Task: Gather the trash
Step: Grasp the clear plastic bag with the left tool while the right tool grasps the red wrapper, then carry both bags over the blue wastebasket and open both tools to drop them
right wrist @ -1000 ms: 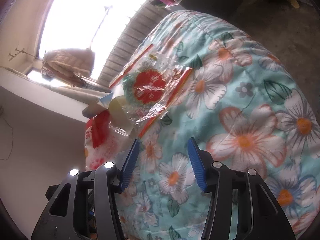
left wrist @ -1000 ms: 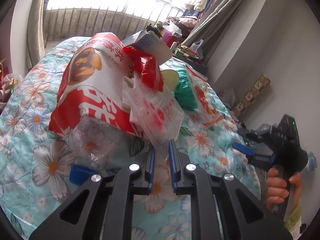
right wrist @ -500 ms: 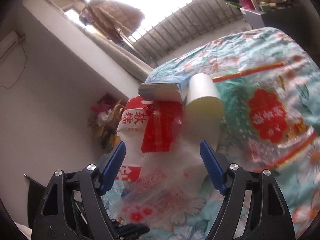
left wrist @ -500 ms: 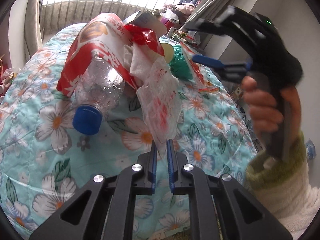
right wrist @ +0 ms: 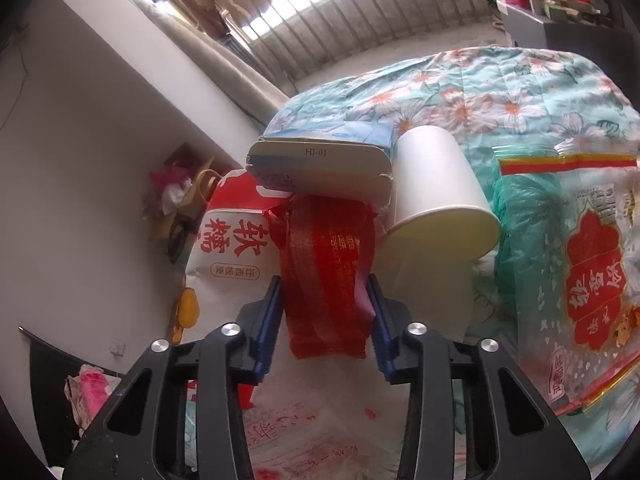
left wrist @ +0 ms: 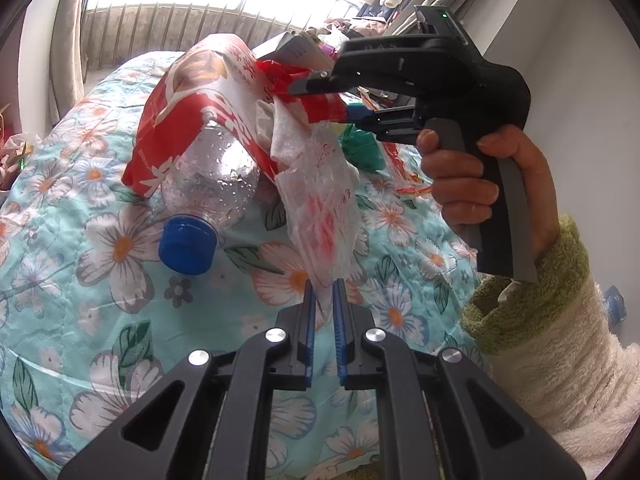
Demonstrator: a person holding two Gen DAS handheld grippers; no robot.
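Note:
A pile of trash lies on a floral bedspread (left wrist: 100,280). My left gripper (left wrist: 323,284) is shut on the edge of a clear plastic wrapper with red print (left wrist: 320,200) and holds it up from the pile. My right gripper (right wrist: 325,280) has come in over the pile, also seen in the left wrist view (left wrist: 320,94). Its fingers stand on both sides of a red foil wrapper (right wrist: 324,272), touching it. Around it lie a red-and-white candy bag (left wrist: 192,92), a clear bottle with a blue cap (left wrist: 208,188), a white paper cup (right wrist: 436,192) and a flat box (right wrist: 320,164).
A green plastic bag (right wrist: 524,208) and a large clear bag with red print (right wrist: 592,272) lie at the right of the pile. A window with bars (left wrist: 180,24) is behind the bed. A cluttered shelf (right wrist: 560,0) stands at the far right.
My right gripper has swung in from the bed's side onto the pile and narrowed around the red foil wrapper. My left gripper has kept its hold on the clear wrapper and pulled back.

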